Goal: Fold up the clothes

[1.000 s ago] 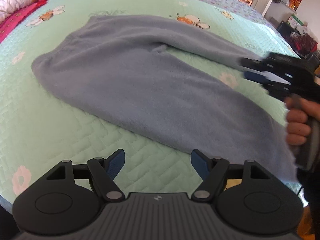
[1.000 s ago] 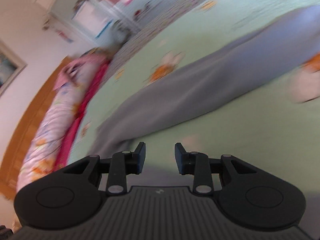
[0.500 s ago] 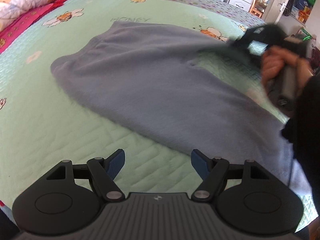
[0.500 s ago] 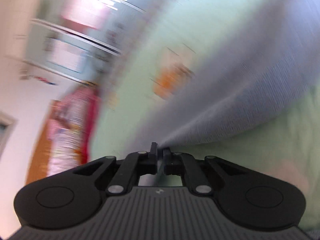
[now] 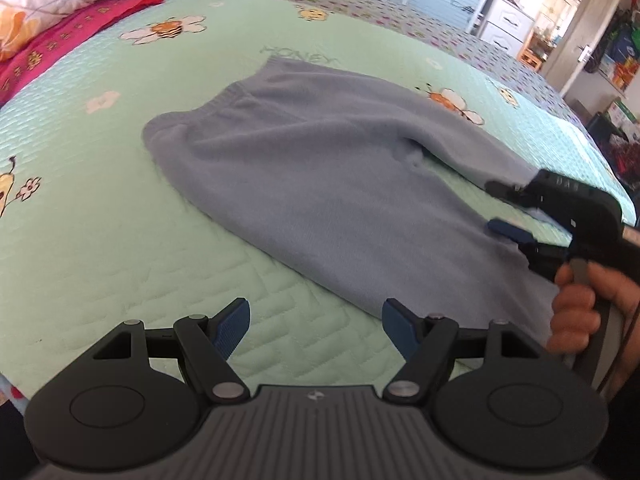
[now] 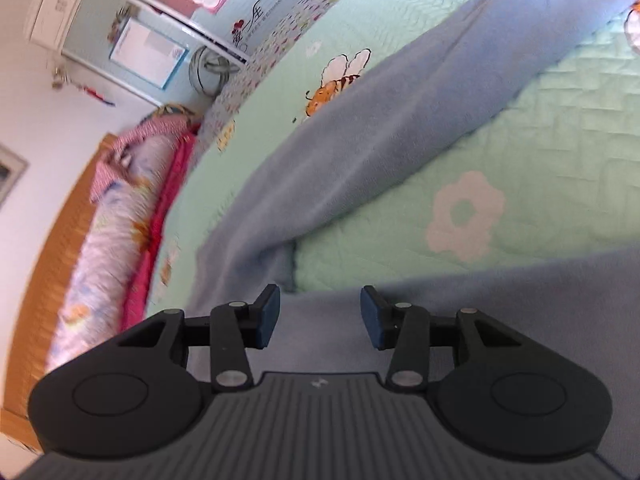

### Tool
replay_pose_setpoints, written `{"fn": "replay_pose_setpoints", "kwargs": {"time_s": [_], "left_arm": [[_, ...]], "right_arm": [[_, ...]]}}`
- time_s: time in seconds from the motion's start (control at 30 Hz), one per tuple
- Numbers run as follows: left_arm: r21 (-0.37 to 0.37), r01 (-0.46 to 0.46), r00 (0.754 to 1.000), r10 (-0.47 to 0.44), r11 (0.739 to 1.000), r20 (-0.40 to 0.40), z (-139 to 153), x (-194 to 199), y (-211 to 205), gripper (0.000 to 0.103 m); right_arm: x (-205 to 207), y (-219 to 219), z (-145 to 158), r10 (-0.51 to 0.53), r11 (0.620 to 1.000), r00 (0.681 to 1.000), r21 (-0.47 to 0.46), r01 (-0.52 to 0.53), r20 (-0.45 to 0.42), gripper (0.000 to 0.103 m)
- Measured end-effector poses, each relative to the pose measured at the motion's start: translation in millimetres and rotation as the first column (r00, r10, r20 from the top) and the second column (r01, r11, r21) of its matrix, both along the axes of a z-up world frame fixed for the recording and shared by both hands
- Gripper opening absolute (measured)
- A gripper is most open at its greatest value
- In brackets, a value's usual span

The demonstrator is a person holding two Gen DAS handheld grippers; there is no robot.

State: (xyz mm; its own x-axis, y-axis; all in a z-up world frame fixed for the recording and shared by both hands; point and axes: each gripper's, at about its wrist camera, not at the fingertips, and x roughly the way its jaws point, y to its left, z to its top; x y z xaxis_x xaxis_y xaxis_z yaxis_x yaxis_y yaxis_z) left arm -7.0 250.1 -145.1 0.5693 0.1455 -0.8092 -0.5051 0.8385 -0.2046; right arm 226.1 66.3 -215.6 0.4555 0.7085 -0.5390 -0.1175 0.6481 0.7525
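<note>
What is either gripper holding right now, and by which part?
Nothing is held. The left gripper is open above the bedspread, and the right gripper is open over the grey-blue trousers with no cloth between its fingers.

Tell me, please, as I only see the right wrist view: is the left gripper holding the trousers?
Observer: No; the left gripper is open and empty, over bare quilt beside the trousers.
Operator: Where is the waistband, please?
Observer: The waistband lies flat at the far end from the right gripper, beside the printed word HONEY.
Operator: And what holds my gripper?
Observer: A hand wraps its handle, at the trousers' leg end.
</note>
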Motion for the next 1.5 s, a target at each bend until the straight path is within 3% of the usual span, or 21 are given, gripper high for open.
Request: {"fn": "replay_pose_setpoints", "kwargs": {"time_s": [0.1,0.2,0.27,0.3,0.33,0.4,0.5,0.6,0.73,0.8,0.9,0.97,1.0,1.07,1.27,1.4,1.5], "left_arm": [[0.015,0.008,1.0,-0.008,1.0,0.014,-3,6,-2,0.076],[0.07,0.027,0.999,-0.029,0.997,0.035,-12,24,-5,0.076],[0.091,0.036,0.998,-0.041,0.995,0.057,-20,38,-5,0.076],[0.098,0.04,0.996,-0.048,0.994,0.073,-24,45,-5,0.076],[0.108,0.044,0.994,-0.055,0.993,0.093,-28,53,-5,0.076],[0.15,0.043,0.989,-0.064,0.988,0.135,-37,66,-6,0.076],[0.187,0.018,0.982,-0.053,0.982,0.182,-53,79,-2,0.076],[0.171,-0.004,0.978,-0.032,0.985,0.207,-69,78,5,0.076],[0.209,0.018,0.97,-0.068,0.978,0.233,-72,75,6,0.076],[0.209,0.021,0.967,-0.072,0.978,0.244,-75,74,10,0.076],[0.229,0.026,0.966,-0.083,0.973,0.244,-76,77,6,0.077],[0.242,0.03,0.967,-0.09,0.97,0.24,-76,78,3,0.078],[0.243,0.032,0.967,-0.091,0.97,0.239,-76,77,3,0.078],[0.24,0.035,0.966,-0.094,0.97,0.241,-76,77,4,0.078],[0.239,0.046,0.967,-0.104,0.97,0.234,-76,76,6,0.078],[0.246,0.049,0.967,-0.107,0.968,0.229,-76,77,5,0.079],[0.251,0.054,0.967,-0.113,0.966,0.228,-77,78,4,0.081]], "right_arm": [[24,10,-2,0.007,1.0,1.0,0.003,-0.007,-0.019,0.048],[46,23,-15,0.006,0.999,1.0,-0.053,-0.008,-0.027,0.046],[57,24,-20,0.0,1.0,1.0,-0.028,0.001,0.007,0.045],[66,28,-18,0.012,0.999,0.999,-0.04,-0.011,0.031,0.042],[75,31,-11,0.034,0.997,0.997,-0.077,-0.028,0.068,0.027],[86,28,14,0.058,0.993,0.98,-0.113,-0.037,0.19,0.015],[92,14,38,0.058,0.997,0.974,-0.063,-0.045,0.219,0.017],[73,11,33,0.113,0.986,0.975,-0.139,-0.087,0.19,0.035],[37,26,16,0.24,0.959,0.953,-0.197,-0.203,0.186,0.041],[31,44,7,0.287,0.935,0.937,-0.269,-0.23,0.197,0.042],[40,71,5,0.31,0.899,0.908,-0.399,-0.183,0.281,0.041],[47,69,7,0.265,0.912,0.932,-0.378,-0.16,0.246,0.024],[51,67,8,0.242,0.919,0.944,-0.366,-0.148,0.225,0.011],[58,64,9,0.195,0.931,0.964,-0.343,-0.123,0.183,0.01],[79,55,15,0.054,0.959,0.998,-0.279,-0.039,0.045,0.018],[93,49,18,-0.037,0.97,0.998,-0.244,0.024,-0.052,0.041],[93,43,0,-0.103,0.988,0.993,-0.123,0.096,-0.06,0.052]]}}
